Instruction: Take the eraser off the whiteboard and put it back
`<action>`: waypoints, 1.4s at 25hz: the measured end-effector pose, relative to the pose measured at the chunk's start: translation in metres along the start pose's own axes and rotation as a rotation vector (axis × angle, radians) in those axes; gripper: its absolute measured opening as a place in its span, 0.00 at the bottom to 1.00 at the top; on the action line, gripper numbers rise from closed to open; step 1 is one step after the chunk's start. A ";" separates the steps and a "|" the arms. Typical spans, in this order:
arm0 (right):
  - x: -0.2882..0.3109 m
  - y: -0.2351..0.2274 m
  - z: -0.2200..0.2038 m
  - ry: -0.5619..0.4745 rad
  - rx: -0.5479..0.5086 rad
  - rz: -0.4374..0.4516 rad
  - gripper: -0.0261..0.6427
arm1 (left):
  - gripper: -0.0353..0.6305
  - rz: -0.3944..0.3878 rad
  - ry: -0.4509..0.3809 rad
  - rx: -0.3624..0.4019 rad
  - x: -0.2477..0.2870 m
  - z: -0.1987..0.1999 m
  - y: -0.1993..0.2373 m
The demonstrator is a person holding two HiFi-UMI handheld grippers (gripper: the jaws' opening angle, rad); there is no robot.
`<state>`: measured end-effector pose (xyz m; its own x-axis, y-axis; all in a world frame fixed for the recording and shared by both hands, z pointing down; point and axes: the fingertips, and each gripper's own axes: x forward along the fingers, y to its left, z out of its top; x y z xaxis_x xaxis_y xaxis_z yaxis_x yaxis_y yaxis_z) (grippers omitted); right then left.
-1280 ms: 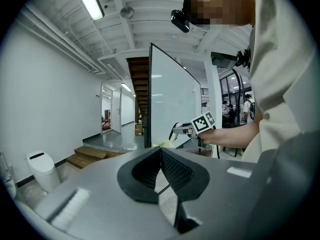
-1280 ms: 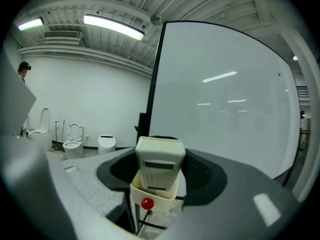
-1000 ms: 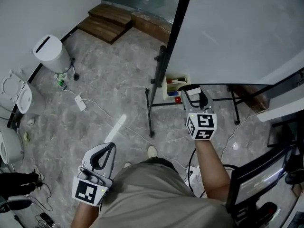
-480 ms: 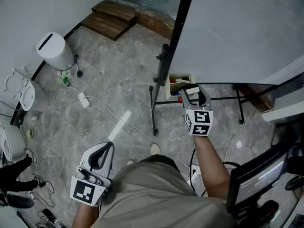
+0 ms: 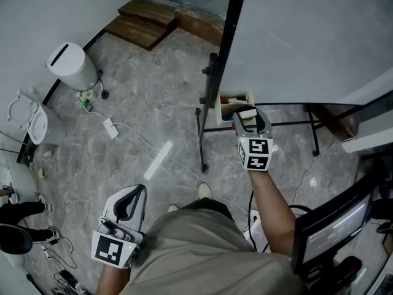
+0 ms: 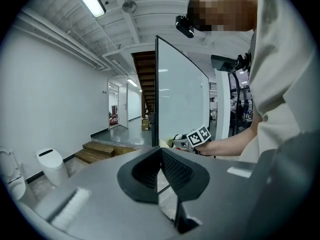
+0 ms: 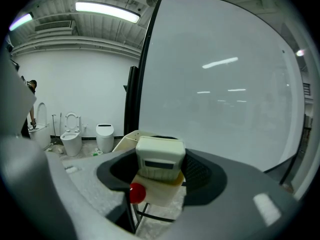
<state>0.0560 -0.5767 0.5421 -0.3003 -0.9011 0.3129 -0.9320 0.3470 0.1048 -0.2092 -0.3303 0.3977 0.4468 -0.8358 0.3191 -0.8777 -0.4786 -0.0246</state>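
My right gripper [image 5: 247,115] is shut on the white block eraser [image 5: 247,113], which sits upright between its jaws [image 7: 159,158]. It hangs just in front of the whiteboard [image 5: 307,35], close over the cream tray [image 5: 228,99] at the board's lower left corner. In the right gripper view the tray [image 7: 161,194] and a red round thing [image 7: 137,193] lie right below the eraser. My left gripper [image 5: 141,189] is held low at my left side, far from the board, its jaws shut and nothing in them [image 6: 160,151].
The easel's black legs [image 5: 200,137] stand on the marble floor. A white bin [image 5: 67,66] and toilets [image 5: 24,118] line the left wall, with a power strip and cable [image 5: 110,128] nearby. Wooden steps [image 5: 144,26] lie beyond. A monitor [image 5: 331,226] stands at my right.
My right gripper has come down with the eraser, closer to the cream tray. The left gripper has kept still.
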 end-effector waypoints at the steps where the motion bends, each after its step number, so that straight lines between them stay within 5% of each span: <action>1: 0.000 0.000 0.000 -0.002 -0.001 -0.001 0.44 | 0.06 0.001 -0.001 0.000 -0.001 0.000 0.001; 15: -0.014 0.003 0.007 -0.005 -0.045 -0.009 0.47 | 0.06 -0.004 -0.031 -0.013 -0.029 -0.007 0.006; 25: -0.079 0.011 0.045 -0.087 -0.069 -0.062 0.49 | 0.06 -0.042 -0.085 -0.013 -0.060 -0.010 0.011; 35: -0.194 0.104 0.045 -0.031 -0.096 -0.004 0.49 | 0.06 -0.125 -0.105 -0.019 -0.113 -0.042 0.012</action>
<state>0.0080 -0.3775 0.4495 -0.3041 -0.9097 0.2828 -0.9101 0.3651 0.1961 -0.2774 -0.2302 0.4007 0.5674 -0.7941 0.2180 -0.8169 -0.5762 0.0273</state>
